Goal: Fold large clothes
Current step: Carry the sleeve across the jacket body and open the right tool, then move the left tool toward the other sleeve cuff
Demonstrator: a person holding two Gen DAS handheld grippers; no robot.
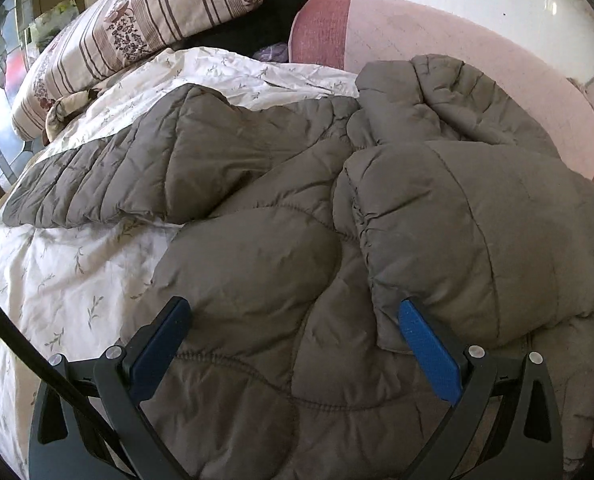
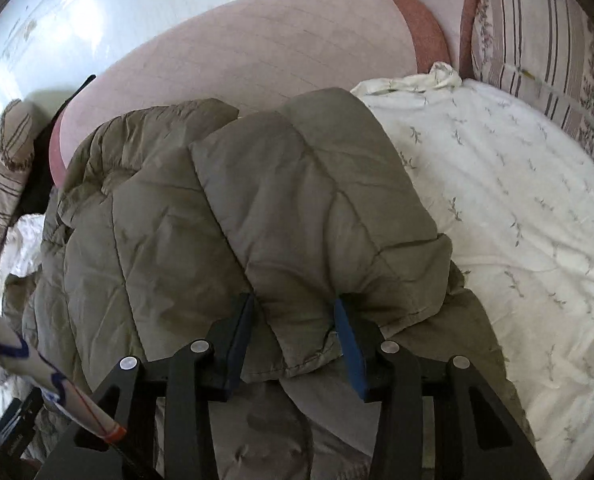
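Grey-brown puffer jacket spread on the white leaf-print bed cover — far edge against the pink headboard. Left gripper fingers wide apart, nothing held. Right gripper fingers clamping a folded jacket edge.

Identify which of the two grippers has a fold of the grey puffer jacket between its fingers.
The right gripper: a jacket fold bulges between its fingers. The left gripper stands wide open above flat quilting, gripping nothing.
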